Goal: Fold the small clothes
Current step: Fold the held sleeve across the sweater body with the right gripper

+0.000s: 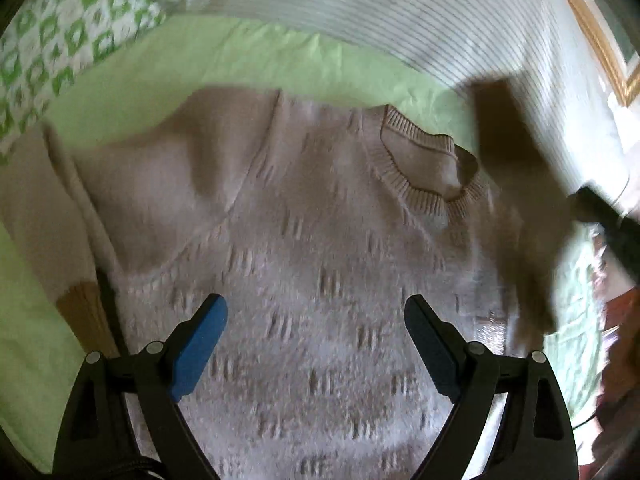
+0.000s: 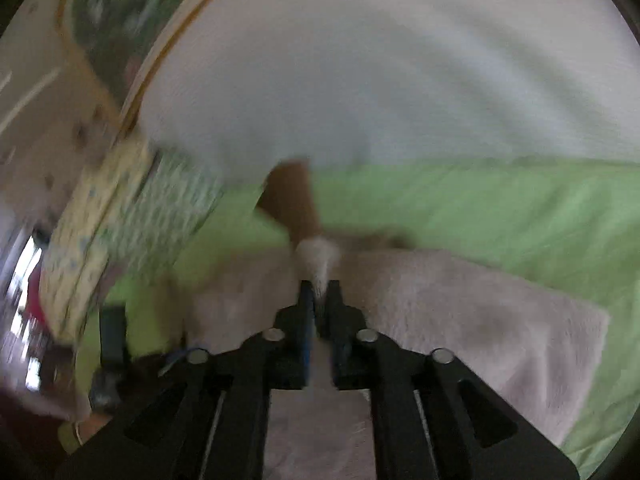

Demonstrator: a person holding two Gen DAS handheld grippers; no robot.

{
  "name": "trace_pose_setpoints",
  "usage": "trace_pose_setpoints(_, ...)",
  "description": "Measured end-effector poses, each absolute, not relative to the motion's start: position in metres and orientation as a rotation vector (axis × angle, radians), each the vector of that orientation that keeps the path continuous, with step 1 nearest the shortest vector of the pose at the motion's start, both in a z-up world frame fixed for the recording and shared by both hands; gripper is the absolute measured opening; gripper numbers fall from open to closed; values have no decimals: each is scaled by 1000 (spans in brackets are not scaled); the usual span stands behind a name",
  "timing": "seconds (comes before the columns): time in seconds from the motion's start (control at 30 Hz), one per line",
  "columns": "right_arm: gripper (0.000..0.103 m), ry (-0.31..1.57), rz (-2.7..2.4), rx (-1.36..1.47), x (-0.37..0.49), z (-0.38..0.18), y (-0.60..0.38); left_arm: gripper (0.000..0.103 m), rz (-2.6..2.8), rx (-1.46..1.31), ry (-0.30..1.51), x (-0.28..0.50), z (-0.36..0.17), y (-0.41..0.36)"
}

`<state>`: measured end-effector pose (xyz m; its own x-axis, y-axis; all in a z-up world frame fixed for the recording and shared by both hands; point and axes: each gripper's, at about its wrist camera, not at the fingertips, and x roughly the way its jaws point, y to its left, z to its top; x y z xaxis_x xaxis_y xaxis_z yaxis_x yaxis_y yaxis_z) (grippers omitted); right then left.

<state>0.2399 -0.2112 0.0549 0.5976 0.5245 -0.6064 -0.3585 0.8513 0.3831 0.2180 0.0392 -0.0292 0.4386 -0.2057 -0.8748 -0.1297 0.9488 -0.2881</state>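
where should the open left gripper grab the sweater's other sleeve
Grip the left sleeve near its brown ribbed cuff, coming from the outer left side over the green sheet: it lies flat along the sweater, edge exposed. Left gripper is open.

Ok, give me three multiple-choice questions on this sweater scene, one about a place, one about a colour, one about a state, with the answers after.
1. Where does the sweater lie?
A. on a green sheet
B. on a wooden floor
C. in a basket

2. What colour is the sleeve cuff?
A. blue
B. brown
C. white

3. How does the left gripper stand?
A. shut on the collar
B. shut on nothing
C. open above the sweater

Answers:
1. A, since the green sheet shows around the sweater on all visible sides.
2. B, since the ribbed cuff is brown against the pale beige sleeve.
3. C, since its fingers are spread wide with nothing between them, while the right gripper is the one shut on a sleeve.
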Motion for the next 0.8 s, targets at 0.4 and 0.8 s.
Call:
trace_pose_setpoints(0.4,56,865,386,383,200,13,-248,92,-69,-629,1219,256,-75,40)
trace_pose_setpoints(0.8,56,788,125,528,181,7,-326,9,-251,-527,1011,264,-19,8)
